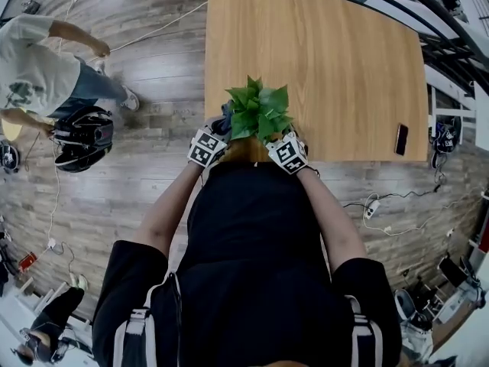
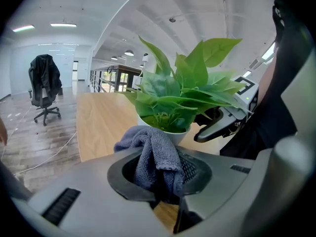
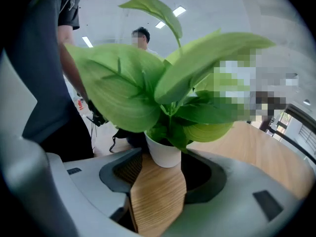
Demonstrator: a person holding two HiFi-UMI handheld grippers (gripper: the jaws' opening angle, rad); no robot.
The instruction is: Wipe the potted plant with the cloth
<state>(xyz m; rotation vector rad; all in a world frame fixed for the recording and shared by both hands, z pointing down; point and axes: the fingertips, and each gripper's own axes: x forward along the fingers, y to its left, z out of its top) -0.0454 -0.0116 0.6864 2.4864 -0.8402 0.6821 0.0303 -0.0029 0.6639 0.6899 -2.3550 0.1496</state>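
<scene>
Grey cloth (image 2: 155, 157): bunching up between the jaws of the left gripper (image 2: 159, 184), which are clamping it tight; its lower end is dropping into the gap, so its full length is not showing.
Cloth's upper fold: sitting right at the rim of the white pot (image 2: 170, 131); whether it is touching is hard to tell.
Right gripper (image 3: 157, 181): jaws are standing well apart and gripping nothing; bare wood is showing between them, and the white pot is sitting at the far end of the gap, though contact with either jaw is not making itself clear.
Potted plant (image 1: 258, 112): standing upright at the near edge of the wooden table (image 1: 328, 60), between the two grippers; in the head view the leaves are covering the pot and both sets of jaws.
Dark phone (image 1: 401, 138): lying near the table's right edge, well apart from the plant.
Floor to the left: a black bag (image 1: 80, 138) is lying beside a person (image 1: 34, 75), who is being cut off by the frame edge.
</scene>
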